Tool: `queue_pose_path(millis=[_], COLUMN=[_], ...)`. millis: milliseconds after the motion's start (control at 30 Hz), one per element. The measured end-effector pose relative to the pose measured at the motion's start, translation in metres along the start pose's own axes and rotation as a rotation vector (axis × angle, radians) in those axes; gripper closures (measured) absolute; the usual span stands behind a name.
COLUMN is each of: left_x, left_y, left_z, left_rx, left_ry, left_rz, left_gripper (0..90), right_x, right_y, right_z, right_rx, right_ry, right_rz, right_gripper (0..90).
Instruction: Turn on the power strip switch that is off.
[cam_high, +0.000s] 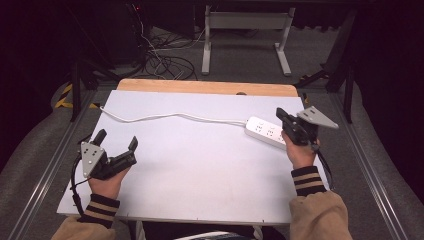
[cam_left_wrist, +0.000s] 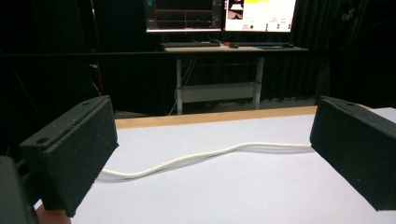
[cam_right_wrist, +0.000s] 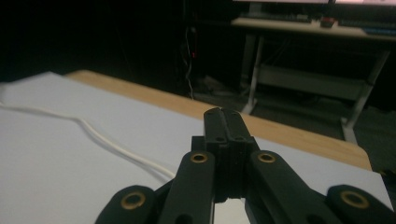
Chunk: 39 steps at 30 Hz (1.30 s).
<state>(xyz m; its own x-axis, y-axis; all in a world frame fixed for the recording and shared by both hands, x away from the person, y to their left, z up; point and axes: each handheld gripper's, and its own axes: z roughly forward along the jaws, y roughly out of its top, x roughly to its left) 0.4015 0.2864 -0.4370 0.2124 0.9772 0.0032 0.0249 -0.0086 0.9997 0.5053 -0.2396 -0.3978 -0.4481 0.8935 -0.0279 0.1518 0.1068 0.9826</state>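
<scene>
Dark room, white table (cam_high: 200, 170), power strip (cam_high: 265, 131), left claw (cam_high: 116, 142) released, right claw (cam_high: 281, 116) clenched, empty.

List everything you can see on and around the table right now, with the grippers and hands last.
power strip: one, white, right side of the table, beside the right gripper
cord: one, white, trails from the strip across the far part to the left edge
table: one, white top with a wooden strip along the far edge
desk: one, beyond the table, carries two lit monitors
left gripper: one, black, fingers wide apart, empty, near-left of the table
right gripper: one, black, fingers shut together, over the strip's right end
hands: two, striped cuffs, at the near edge
</scene>
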Motion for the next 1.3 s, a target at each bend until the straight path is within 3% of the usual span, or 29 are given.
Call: queue_pose_path(millis=[167,300,400,800,833,967,1067,1133,1167,1300], left_x=[0.001,-0.001,-0.001,-0.002,-0.002,-0.002,-0.002,-0.001,-0.001,-0.001], left_y=[0.001,0.001,0.001,0.002,0.002,0.001,0.001,0.001,0.002,0.001], left_z=[0.000,0.001,0.002,0.002,0.002,0.001,0.001,0.001,0.001,0.001], left_rx=[-0.002,-0.008,-0.004,-0.006,-0.007,-0.009,-0.017,-0.021,-0.022,-0.023], left_ry=[-0.003,-0.009,-0.013,-0.013,-0.013,-0.014,-0.014,-0.011,-0.010,-0.009], left_rz=[-0.004,0.000,0.002,0.005,0.005,0.006,0.004,0.006,0.007,0.008], left_gripper=[1.3,1.4,1.4,1.5,1.4,1.5,1.4,1.2,1.1,1.0], right_x=[0.008,0.015,0.016,0.020,0.020,0.021,0.023,0.023,0.023,0.023], right_y=[-0.027,-0.042,-0.043,-0.049,-0.050,-0.051,-0.051,-0.051,-0.052,-0.053], right_z=[-0.047,-0.064,-0.064,-0.061,-0.060,-0.057,-0.054,-0.051,-0.050,-0.049], right_rx=[-0.208,-0.325,-0.351,-0.358,-0.359,-0.391,-0.437,-0.429,-0.419,-0.421], right_ry=[-0.015,-0.030,-0.042,-0.041,-0.041,-0.050,-0.073,-0.094,-0.115,-0.120], right_rz=[-0.006,-0.025,-0.001,-0.033,-0.039,-0.037,-0.035,-0.030,-0.023,-0.034], right_gripper=[90.0,90.0,90.0,90.0,85.1,44.6,19.6,2.0,1.8,1.6])
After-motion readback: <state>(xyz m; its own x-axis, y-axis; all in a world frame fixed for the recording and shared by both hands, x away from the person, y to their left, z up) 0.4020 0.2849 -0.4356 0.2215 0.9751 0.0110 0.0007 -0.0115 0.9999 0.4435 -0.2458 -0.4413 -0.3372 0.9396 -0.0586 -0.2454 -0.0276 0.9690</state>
